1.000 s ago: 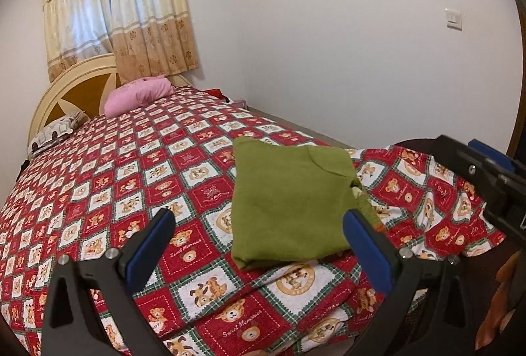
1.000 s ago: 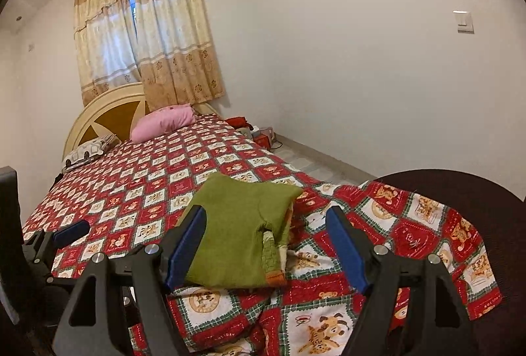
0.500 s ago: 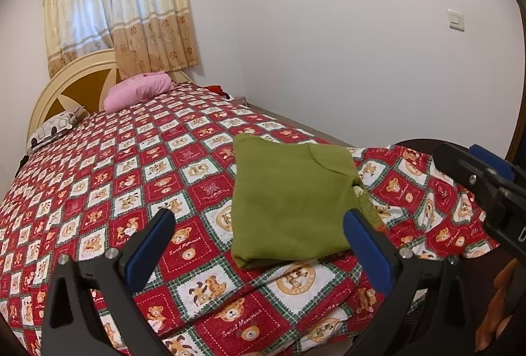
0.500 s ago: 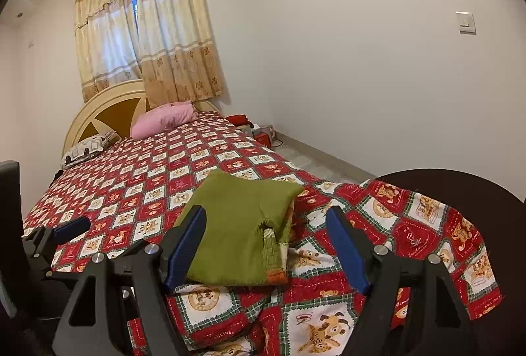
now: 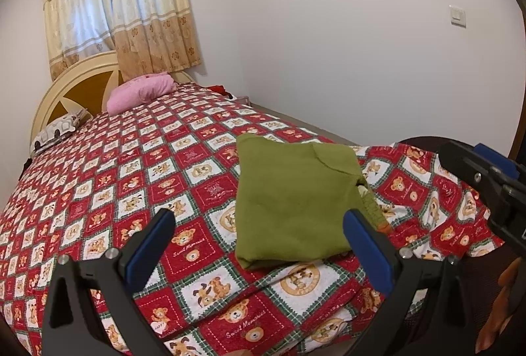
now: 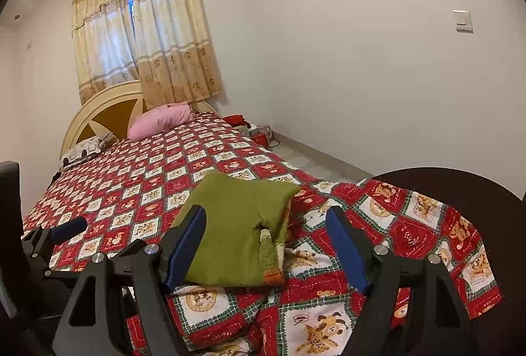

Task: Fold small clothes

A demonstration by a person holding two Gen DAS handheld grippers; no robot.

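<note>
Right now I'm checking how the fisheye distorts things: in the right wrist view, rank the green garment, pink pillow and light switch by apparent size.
1. green garment, largest, though it lies nearest the camera
2. pink pillow
3. light switch, smallest

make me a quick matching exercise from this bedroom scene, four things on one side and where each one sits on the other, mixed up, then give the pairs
Things:
1. green garment
2. pink pillow
3. light switch
4. curtains

Places:
A. on the bare white wall, high at the right
B. folded on the quilt near the foot of the bed
C. hanging behind the headboard
D. at the head of the bed, against the headboard

Pairs: 1-B, 2-D, 3-A, 4-C
</note>
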